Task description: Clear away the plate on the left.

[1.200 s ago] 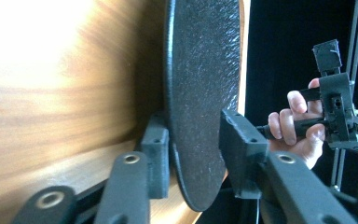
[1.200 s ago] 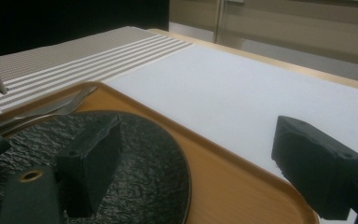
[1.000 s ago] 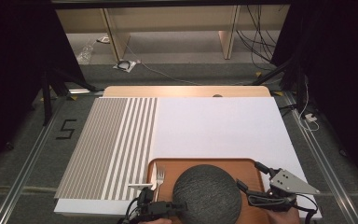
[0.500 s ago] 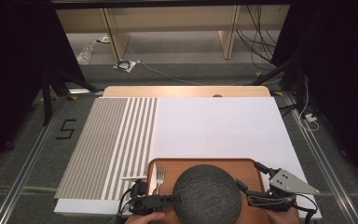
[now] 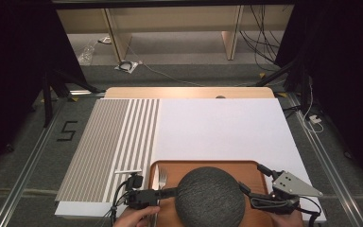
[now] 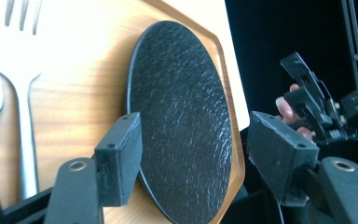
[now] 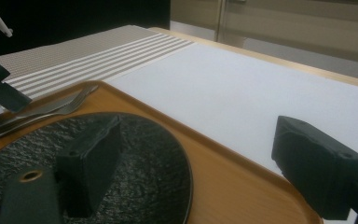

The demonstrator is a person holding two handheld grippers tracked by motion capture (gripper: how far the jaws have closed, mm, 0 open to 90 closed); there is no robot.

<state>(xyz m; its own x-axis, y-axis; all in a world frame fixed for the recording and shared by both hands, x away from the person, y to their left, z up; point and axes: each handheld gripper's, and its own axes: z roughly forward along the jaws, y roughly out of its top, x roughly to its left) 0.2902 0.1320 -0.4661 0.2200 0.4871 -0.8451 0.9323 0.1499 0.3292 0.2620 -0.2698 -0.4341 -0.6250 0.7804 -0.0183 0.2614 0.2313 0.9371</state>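
we have both claws spread wide over the black plate (image 6: 179, 116), left gripper (image 6: 200, 158) and right gripper (image 7: 205, 163); a careless pinch could skid it into the fork (image 6: 16, 70) on the tray (image 7: 233, 168).

Wide free room over the white mat (image 5: 222, 127) and the striped mat (image 5: 108, 142) on the tabletop (image 5: 189, 91), open for passing forward from the tray (image 5: 246, 166). On the tray, little room: black plate (image 6: 179, 116) near the right rim, fork (image 6: 18, 84) just beside it on the left. Raised tray rim in the way of low sideways moves. Left gripper (image 6: 193, 158) with jaws apart over the plate's near edge; right gripper (image 7: 214, 172) with jaws apart over the plate edge and rim.
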